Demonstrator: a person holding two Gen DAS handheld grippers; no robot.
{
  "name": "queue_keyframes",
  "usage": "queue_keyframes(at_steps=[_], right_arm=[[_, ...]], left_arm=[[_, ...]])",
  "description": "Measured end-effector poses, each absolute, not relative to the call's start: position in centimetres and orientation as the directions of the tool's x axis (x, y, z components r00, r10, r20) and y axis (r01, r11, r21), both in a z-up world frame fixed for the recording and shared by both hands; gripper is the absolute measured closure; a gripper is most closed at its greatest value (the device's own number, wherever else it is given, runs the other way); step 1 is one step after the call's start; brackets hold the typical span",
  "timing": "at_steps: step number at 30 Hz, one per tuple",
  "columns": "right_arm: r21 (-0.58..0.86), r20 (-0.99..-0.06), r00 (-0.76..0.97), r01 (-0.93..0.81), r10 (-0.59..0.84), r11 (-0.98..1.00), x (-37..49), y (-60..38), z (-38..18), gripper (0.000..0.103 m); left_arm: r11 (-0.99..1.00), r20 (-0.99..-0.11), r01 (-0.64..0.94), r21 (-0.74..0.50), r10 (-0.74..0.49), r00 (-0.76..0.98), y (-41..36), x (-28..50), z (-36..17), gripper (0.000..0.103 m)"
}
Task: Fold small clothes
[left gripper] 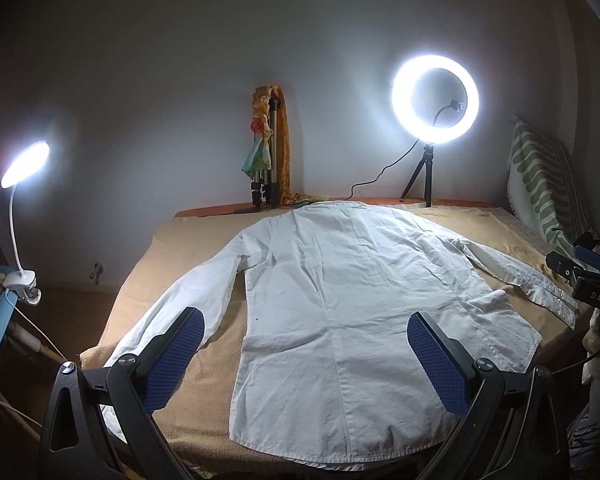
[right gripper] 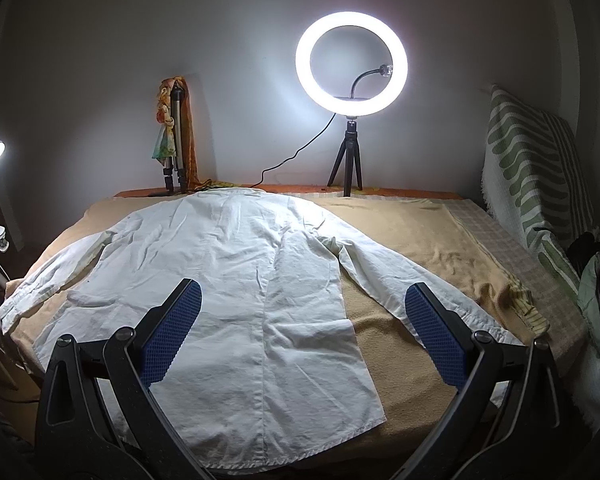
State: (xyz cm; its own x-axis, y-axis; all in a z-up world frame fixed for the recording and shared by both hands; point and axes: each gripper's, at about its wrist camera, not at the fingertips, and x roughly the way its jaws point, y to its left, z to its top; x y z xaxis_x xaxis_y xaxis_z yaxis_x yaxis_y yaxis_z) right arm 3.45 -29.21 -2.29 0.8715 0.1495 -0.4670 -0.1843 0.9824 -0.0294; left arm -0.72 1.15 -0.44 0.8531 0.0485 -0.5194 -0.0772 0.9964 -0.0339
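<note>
Laid the white cotton long-sleeved shirt (left gripper: 340, 300) flat, back up, ready for folding; left claw (left gripper: 304, 356) and right claw (right gripper: 304, 328) both released.

We see a lit ring light (right gripper: 351, 65) on its small tripod (right gripper: 347, 163), a clip-on desk lamp (left gripper: 23, 168), a folded tripod (left gripper: 266, 160), and a green-striped cushion (right gripper: 528, 156).

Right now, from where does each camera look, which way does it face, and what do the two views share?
Left wrist: sits on the left gripper near the bed's front edge, facing the back wall over the shirt; both open fingers show, and the right gripper at the right edge.
Right wrist: sits on the right gripper, further right, facing the same way; its open fingers show.
Shared: the shirt, ring light, desk lamp.
</note>
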Motion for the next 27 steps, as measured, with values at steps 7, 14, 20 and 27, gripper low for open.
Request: queue_keyframes(at_steps=[7,14,20,27], right_arm=[[-0.029,-0.466,0.872,-0.186,0.151,0.982,3.42,-29.24,-2.24,0.0],[-0.028,-0.465,0.872,-0.186,0.152,0.982,3.46,-29.13,-2.24,0.0],[-0.032,-0.464,0.872,-0.193,0.156,0.981,3.42,-28.96,-2.19,0.0],[-0.032,-0.464,0.872,-0.191,0.155,0.981,3.36,-28.88,-2.18,0.0]], left_arm=[[0.996,-0.518,-0.08,-0.033,0.051,0.854,1.19,-0.76,-0.36,0.0],[0.996,-0.517,-0.081,-0.035,0.051,0.855,1.36,-0.83,-0.29,0.0],[0.996,-0.519,-0.078,-0.032,0.051,0.853,1.16,-0.71,-0.31,0.0],[0.996,-0.517,-0.08,-0.031,0.052,0.854,1.23,-0.72,-0.14,0.0]])
